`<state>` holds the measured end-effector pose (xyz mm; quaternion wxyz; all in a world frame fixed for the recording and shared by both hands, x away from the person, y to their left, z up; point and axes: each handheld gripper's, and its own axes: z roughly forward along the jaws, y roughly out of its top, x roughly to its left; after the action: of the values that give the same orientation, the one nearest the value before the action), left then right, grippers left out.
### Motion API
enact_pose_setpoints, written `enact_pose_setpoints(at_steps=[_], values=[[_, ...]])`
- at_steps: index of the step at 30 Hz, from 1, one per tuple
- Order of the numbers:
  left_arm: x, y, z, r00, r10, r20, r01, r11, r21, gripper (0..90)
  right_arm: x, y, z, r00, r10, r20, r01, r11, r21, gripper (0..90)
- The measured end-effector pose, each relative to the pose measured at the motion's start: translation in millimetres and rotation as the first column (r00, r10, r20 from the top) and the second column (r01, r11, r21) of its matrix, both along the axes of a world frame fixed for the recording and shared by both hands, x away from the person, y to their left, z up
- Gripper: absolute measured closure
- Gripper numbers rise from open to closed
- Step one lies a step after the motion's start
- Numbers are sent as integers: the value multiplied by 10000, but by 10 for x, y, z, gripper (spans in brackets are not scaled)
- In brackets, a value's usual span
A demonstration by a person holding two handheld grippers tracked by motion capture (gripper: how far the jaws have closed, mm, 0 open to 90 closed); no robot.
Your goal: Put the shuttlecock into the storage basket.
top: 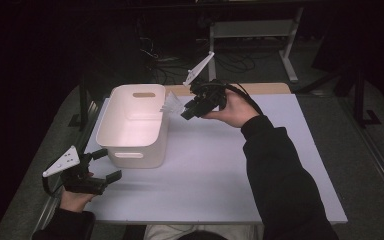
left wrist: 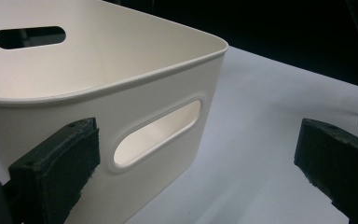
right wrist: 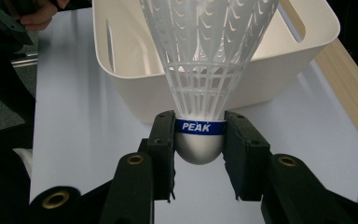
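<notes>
Cut off at the top of the right gripper view: shuttlecock [right wrist: 200,70], white plastic skirt, blue band reading PEAK. Clamped at its cork base by right gripper [right wrist: 199,140], above bin's [top: 130,145] far right rim. Left gripper [top: 102,167] wide apart, holding nothing, near left.

Shuttlecock [right wrist: 200,93]: white plastic mesh skirt, silver-white rounded cork, blue band reading "PEAK". Centre of right gripper view, skirt toward top of frame, cork low. In high view, small pale shape [top: 172,104] centre-top, at right rim of white bin [top: 130,125].
</notes>
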<state>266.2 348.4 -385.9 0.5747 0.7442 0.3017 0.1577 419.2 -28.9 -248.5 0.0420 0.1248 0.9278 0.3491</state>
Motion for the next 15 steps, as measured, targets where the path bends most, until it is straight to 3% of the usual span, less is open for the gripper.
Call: enact_pose_setpoints(at_steps=[15], values=[[0, -1, 0, 10000, 6, 3, -6, 10000, 9, 0, -1, 182, 73, 9995, 312, 99, -313, 9995, 32, 643]])
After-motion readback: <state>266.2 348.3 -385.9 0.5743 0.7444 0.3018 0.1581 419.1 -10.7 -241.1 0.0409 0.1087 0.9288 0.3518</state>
